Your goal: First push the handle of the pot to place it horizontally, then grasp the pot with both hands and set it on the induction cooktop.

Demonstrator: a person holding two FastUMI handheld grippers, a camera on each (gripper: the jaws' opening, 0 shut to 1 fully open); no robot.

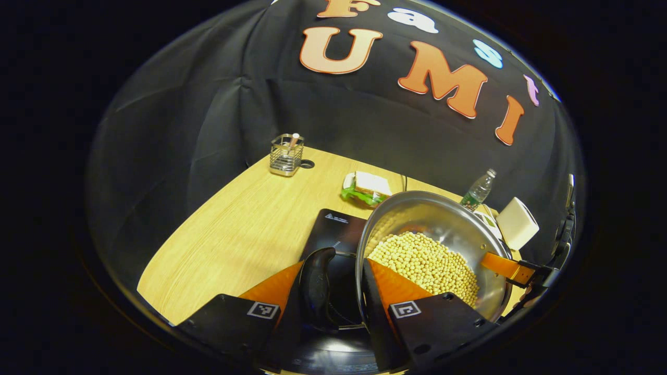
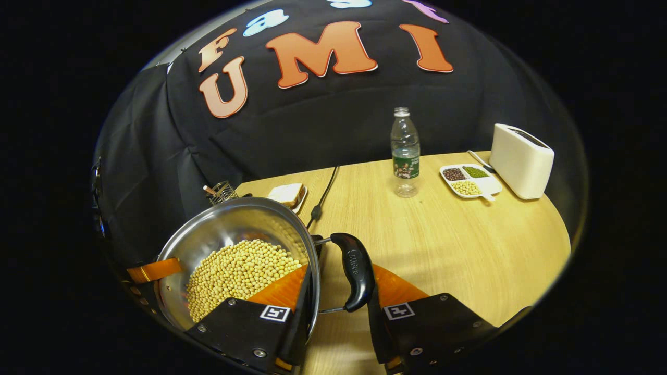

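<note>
Pot [image 1: 443,224]: steel, holding soybeans [image 1: 424,263], above the induction cooktop [image 1: 333,229] on the wooden table [image 1: 234,239].
Left gripper [image 1: 333,286]: jaws astride the pot's near handle [image 1: 318,286], one finger inside the rim; clamping cannot be told.
Right gripper [image 2: 333,291]: jaws likewise astride the opposite handle [image 2: 354,271]; contact uncertain.
Background: water bottle [image 2: 405,151], toaster [image 2: 521,161].

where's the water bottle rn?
The water bottle stands upright at the table's far edge in the right gripper view, just left of the sectioned bean tray and the white toaster.
</note>
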